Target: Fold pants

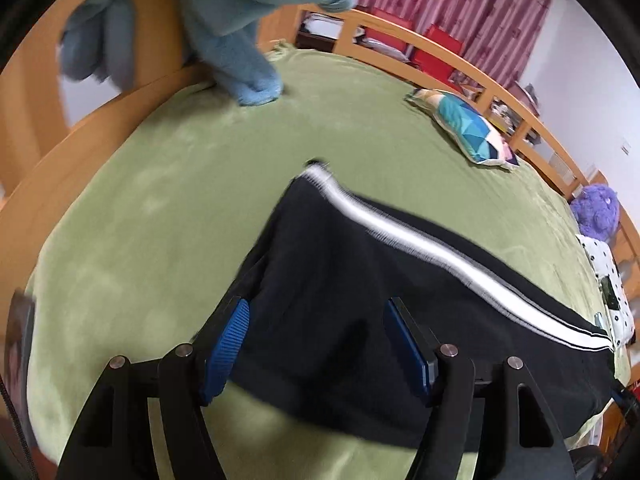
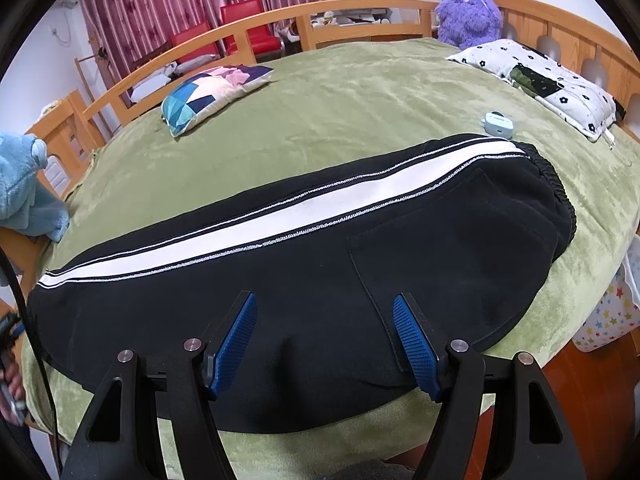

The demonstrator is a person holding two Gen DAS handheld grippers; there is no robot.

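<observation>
My left view is smeared with motion, so the near hem of the black pants (image 1: 360, 280) and the upper end of their white stripe (image 1: 400, 236) are hard to read there; the far leg end around 12 o'clock is just a blurred tip. In the right view my own fingers cover the pants' (image 2: 320, 280) near edge at 6 o'clock, and the leg end runs off toward 9 o'clock, where a cable crosses it.

The pants lie flat on the green bedspread (image 1: 160, 208), doubled leg on leg. In the right view their long axis runs from the elastic waistband (image 2: 556, 196) at 2 o'clock down to the leg end at 9 o'clock, stripe (image 2: 280, 208) along the far side, a back pocket (image 2: 440, 260) facing up.

My left gripper (image 1: 316, 344) has its blue pads spread wide, over the black cloth, holding nothing. My right gripper (image 2: 324, 340) is spread just as wide near the pocket, also holding nothing; whether either touches the fabric I cannot tell.

A patterned cushion (image 2: 212, 92) sits at 11 o'clock, a purple plush toy (image 2: 468, 16) at 1 o'clock.
</observation>
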